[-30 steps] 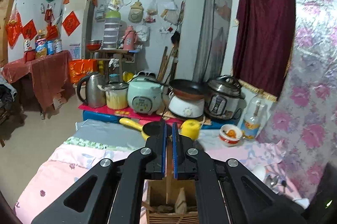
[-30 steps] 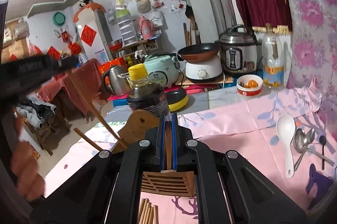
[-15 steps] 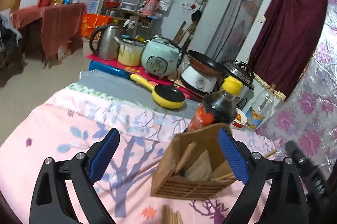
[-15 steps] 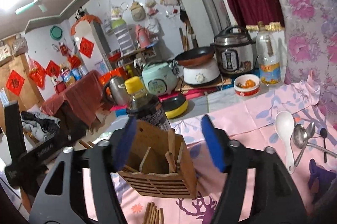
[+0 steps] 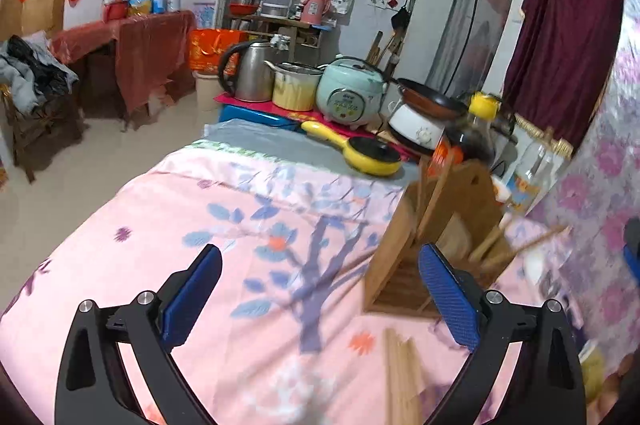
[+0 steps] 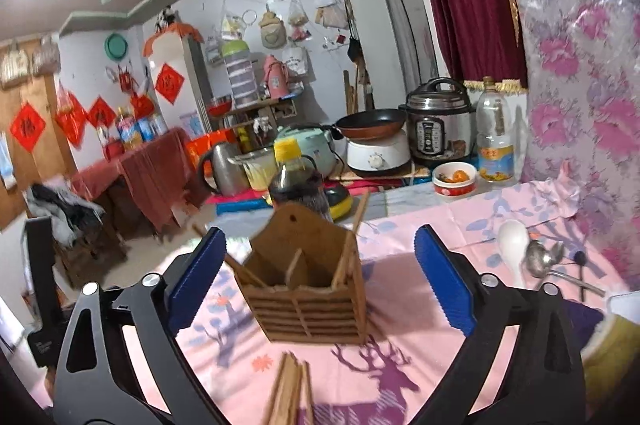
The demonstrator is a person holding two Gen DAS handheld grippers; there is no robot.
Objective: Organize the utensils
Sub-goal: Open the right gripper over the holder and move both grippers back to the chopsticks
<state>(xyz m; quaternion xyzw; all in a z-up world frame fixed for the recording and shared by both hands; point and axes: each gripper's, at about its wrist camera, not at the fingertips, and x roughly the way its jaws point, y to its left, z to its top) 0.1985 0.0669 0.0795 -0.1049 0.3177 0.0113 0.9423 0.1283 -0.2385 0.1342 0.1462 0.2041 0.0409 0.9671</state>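
Observation:
A wooden utensil holder [image 6: 308,281] stands on the pink tablecloth with several chopsticks leaning in its compartments; it also shows in the left wrist view [image 5: 436,225]. More loose chopsticks [image 6: 290,391] lie in front of it, also in the left wrist view [image 5: 402,373]. A white spoon [image 6: 514,245] and metal spoons [image 6: 546,259] lie to the right. My right gripper [image 6: 316,281] is open and empty, its jaws wide on either side of the holder. My left gripper [image 5: 320,301] is open and empty, left of the holder.
A dark sauce bottle with a yellow cap [image 6: 298,181] stands behind the holder. A yellow pan [image 5: 372,155], cookers, a kettle and an oil bottle [image 6: 495,141] line the far edge. A small bowl [image 6: 455,179] and a yellow cup [image 6: 612,341] sit at the right.
Both grippers were shut on chopsticks over the holder, then opened wide and let them drop in. Both have since pulled back, the left one swinging to the left.

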